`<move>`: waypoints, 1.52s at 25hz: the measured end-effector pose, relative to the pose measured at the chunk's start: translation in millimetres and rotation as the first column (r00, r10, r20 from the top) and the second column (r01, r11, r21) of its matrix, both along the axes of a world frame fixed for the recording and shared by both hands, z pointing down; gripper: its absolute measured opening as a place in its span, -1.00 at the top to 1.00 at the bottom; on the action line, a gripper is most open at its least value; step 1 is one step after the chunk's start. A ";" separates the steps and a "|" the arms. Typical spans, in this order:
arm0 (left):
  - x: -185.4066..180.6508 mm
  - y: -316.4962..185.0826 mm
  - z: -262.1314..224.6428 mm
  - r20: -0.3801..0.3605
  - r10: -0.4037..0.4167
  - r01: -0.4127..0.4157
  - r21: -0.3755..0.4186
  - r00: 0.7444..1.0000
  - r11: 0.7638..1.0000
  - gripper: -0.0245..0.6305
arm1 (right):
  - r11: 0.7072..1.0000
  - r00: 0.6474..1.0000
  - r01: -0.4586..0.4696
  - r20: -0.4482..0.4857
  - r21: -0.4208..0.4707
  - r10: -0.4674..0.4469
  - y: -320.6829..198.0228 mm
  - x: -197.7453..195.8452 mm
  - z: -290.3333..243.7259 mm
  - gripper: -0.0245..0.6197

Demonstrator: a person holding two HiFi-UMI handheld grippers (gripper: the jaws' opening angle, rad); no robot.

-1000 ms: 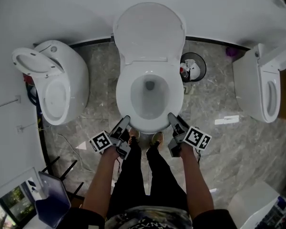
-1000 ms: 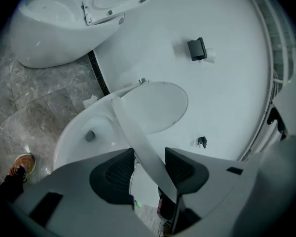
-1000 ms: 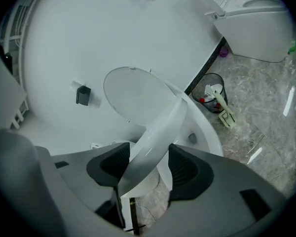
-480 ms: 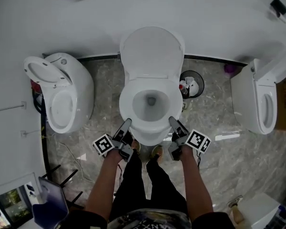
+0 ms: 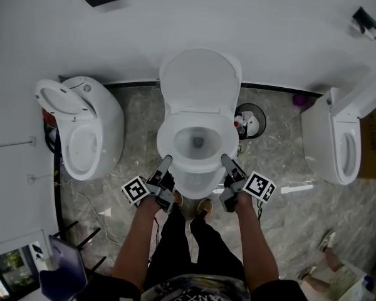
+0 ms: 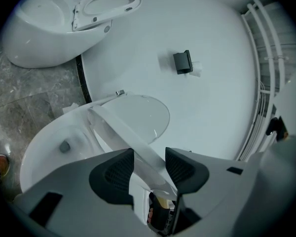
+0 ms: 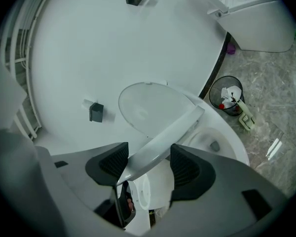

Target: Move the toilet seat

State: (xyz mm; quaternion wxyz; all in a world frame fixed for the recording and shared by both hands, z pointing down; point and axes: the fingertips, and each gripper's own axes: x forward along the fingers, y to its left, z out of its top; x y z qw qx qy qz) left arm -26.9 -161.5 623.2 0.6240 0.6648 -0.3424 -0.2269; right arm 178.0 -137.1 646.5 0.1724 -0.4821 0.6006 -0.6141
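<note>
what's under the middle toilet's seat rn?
The toilet seat is tilted up off the bowl, clamped near its front by the left gripper and right gripper. Under it: bare white bowl and drain hole. The grippers cover the front rim.

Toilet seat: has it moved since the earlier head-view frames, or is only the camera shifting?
Yes. The toilet seat has risen at its front, away from the bowl, which now shows below it. The left gripper and right gripper clamp its sides.
</note>
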 end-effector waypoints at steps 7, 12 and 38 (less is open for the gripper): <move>4.3 -17.3 -10.1 -0.039 -0.023 0.024 0.025 0.999 0.999 0.29 | 0.999 1.000 -0.029 0.010 0.015 0.029 -15.5 4.4 -10.1 0.08; 2.7 -27.8 -16.9 -0.069 -0.032 0.034 0.030 0.997 0.999 0.27 | 0.998 0.998 -0.065 0.019 0.017 0.064 -25.2 3.8 -17.2 0.07; 7.7 -102.5 -47.8 -0.141 0.007 0.007 0.095 0.990 0.995 0.27 | 0.953 0.958 -0.287 0.038 0.100 0.284 -98.9 22.1 -50.9 0.05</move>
